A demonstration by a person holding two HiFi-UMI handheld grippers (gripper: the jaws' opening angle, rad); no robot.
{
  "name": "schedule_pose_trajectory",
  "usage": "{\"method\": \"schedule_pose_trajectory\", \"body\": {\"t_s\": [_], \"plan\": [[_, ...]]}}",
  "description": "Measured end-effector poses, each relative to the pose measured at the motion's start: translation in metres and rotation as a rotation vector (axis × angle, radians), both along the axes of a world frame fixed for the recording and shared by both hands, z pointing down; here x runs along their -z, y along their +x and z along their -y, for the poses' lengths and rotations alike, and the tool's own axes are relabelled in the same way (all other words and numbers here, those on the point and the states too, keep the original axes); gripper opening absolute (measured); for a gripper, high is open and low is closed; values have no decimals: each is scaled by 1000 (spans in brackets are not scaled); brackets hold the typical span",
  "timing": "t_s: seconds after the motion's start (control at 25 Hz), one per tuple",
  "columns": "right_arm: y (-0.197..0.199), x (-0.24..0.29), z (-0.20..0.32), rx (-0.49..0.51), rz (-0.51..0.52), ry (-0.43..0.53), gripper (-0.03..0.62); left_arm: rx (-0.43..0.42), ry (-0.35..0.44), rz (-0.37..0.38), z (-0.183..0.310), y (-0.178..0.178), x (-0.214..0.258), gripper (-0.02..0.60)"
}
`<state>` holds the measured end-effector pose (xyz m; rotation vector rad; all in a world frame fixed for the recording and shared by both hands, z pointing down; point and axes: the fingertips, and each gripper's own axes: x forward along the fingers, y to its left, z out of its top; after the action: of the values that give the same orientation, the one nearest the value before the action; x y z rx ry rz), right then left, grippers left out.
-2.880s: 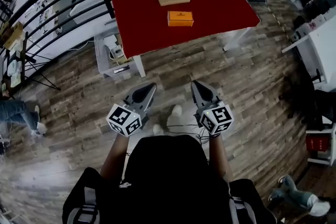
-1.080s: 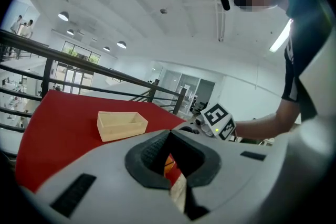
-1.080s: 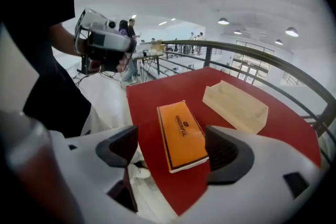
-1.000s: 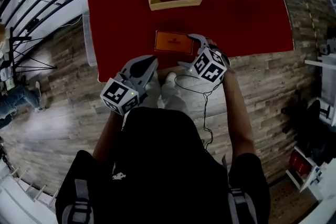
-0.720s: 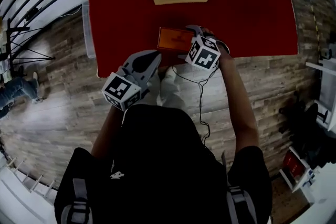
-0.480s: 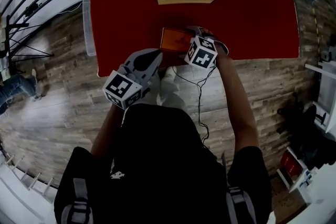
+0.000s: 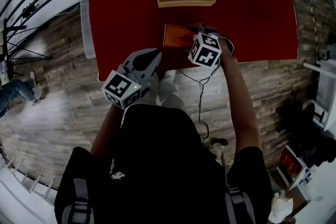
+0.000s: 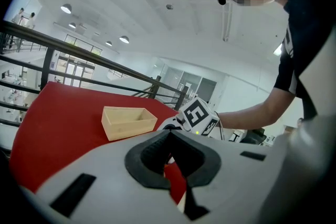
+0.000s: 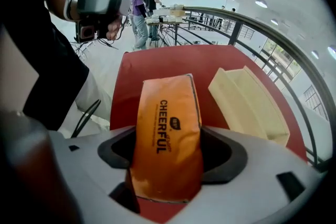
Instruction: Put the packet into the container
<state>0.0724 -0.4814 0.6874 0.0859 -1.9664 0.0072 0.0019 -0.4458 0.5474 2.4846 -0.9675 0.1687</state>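
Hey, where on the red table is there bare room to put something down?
The red table is bare in a wide stretch left of the container and packet, and in another to their right. The strip between container and packet is narrow. The near edge's middle is crowded: the right gripper grips the packet there, the left gripper close by.

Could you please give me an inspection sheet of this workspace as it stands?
Surface: red table.
Job's things: orange packet, gripped at its near end; wooden container beyond it, apart, empty.
Clutter: nothing seen on the table.
Grippers: right gripper shut on the packet; left gripper shut, empty, by the table's near edge.
Cables: black cable hangs from the right gripper.
Surroundings: wooden floor; black railing.
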Motion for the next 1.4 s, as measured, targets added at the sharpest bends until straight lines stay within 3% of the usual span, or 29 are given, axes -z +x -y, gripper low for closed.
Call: {"method": "schedule_pose_trajectory", "body": {"t_s": [0.28, 0.56, 0.88, 1.12, 1.4], "plan": [[1, 33, 64, 13, -15, 92, 368, -25, 0, -4, 18, 6, 3, 3], [-8, 59, 105, 143, -66, 113, 368, -22, -2, -9, 41, 1, 0, 3], [-13, 86, 168, 114, -57, 223, 368, -10, -29, -11, 59, -10, 0, 3], [-16, 61, 203, 76, -53, 188, 368, -4, -51, 0, 67, -15, -6, 3], [-23, 29, 208, 90, -49, 148, 368, 19, -61, 7, 65, -35, -28, 3]]}}
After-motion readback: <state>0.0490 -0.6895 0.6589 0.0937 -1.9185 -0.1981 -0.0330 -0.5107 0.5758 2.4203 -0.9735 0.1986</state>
